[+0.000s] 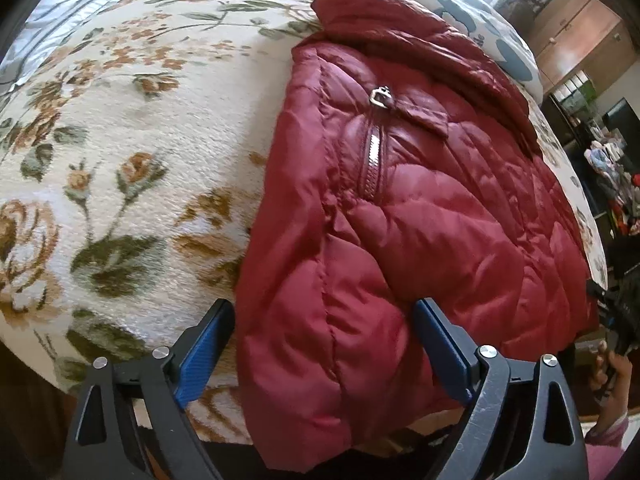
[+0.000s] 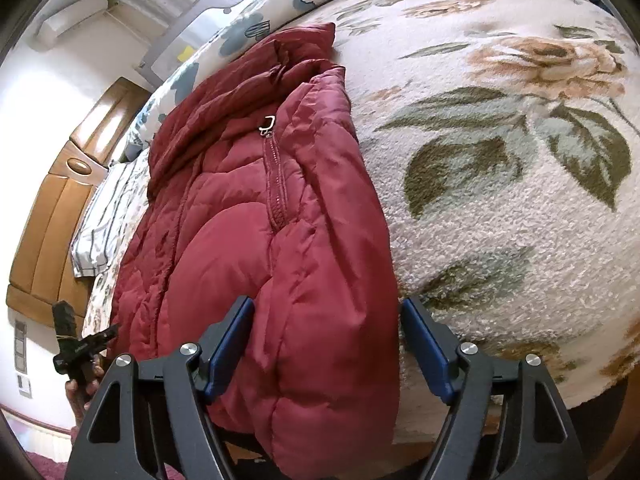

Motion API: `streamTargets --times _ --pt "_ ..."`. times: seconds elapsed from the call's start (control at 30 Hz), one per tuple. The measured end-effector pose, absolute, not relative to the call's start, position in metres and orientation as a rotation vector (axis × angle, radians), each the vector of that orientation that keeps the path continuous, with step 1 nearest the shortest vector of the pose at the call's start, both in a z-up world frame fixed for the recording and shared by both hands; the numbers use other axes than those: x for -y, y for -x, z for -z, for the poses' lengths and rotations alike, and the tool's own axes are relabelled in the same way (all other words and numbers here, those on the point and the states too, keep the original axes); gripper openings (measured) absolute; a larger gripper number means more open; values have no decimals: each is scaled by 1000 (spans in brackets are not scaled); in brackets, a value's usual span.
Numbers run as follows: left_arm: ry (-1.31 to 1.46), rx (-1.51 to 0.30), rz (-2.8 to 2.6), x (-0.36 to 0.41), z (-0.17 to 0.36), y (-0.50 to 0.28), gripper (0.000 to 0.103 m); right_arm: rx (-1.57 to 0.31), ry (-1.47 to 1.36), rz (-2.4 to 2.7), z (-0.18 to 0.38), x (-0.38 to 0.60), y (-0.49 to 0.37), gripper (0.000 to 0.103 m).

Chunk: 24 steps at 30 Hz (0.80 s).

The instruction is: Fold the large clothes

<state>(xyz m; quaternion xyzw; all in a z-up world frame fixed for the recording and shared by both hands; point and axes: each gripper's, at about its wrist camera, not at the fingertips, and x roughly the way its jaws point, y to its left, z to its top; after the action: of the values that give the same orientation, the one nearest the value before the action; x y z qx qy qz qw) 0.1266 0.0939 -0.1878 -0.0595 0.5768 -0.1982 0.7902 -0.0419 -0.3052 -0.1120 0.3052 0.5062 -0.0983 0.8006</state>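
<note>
A dark red quilted puffer jacket (image 1: pixel 420 216) lies folded on a cream floral blanket (image 1: pixel 132 152), its near end hanging over the bed edge. A zipped pocket with a silver pull (image 1: pixel 379 95) faces up. My left gripper (image 1: pixel 324 344) is open, its blue-padded fingers (image 1: pixel 204 352) straddling the jacket's near left corner. In the right wrist view the same jacket (image 2: pixel 256 232) shows, and my right gripper (image 2: pixel 326 344) is open with its fingers (image 2: pixel 428 352) either side of the jacket's near right corner. The jaws stand wide around the fabric without pinching it.
The floral blanket (image 2: pixel 500 184) covers the bed. A blue-and-white duvet (image 2: pixel 256 24) lies at the far side, a striped pillow (image 2: pixel 100 224) and wooden headboard (image 2: pixel 52 216) beyond. The other gripper shows at each view's edge (image 1: pixel 616 320). Cluttered shelves (image 1: pixel 608 168) stand past the bed.
</note>
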Motion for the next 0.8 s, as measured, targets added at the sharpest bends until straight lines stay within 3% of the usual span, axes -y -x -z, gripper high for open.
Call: streamTargets --times 0.2,0.3,0.4,0.47,0.53,0.67,0.8 --pt "105 -1237 470 -84 191 -123 92 -1099 -667 176 118 300 42 75" --pt "93 -1233 492 -77 190 -121 85 -1104 -659 164 120 296 40 72" --pt "71 -1227 525 -72 186 -118 63 -1112 -648 147 120 293 39 56" --pt "49 -1212 543 -67 182 -116 44 -1114 -639 137 119 290 38 41" --pt "23 -1195 544 -65 176 -114 32 -1107 -631 121 116 288 36 34" --pt "10 -1162 540 -62 165 -110 22 -1091 -596 113 109 282 33 26" --pt "6 -1124 533 -62 149 -105 19 -1055 -596 95 98 281 32 24"
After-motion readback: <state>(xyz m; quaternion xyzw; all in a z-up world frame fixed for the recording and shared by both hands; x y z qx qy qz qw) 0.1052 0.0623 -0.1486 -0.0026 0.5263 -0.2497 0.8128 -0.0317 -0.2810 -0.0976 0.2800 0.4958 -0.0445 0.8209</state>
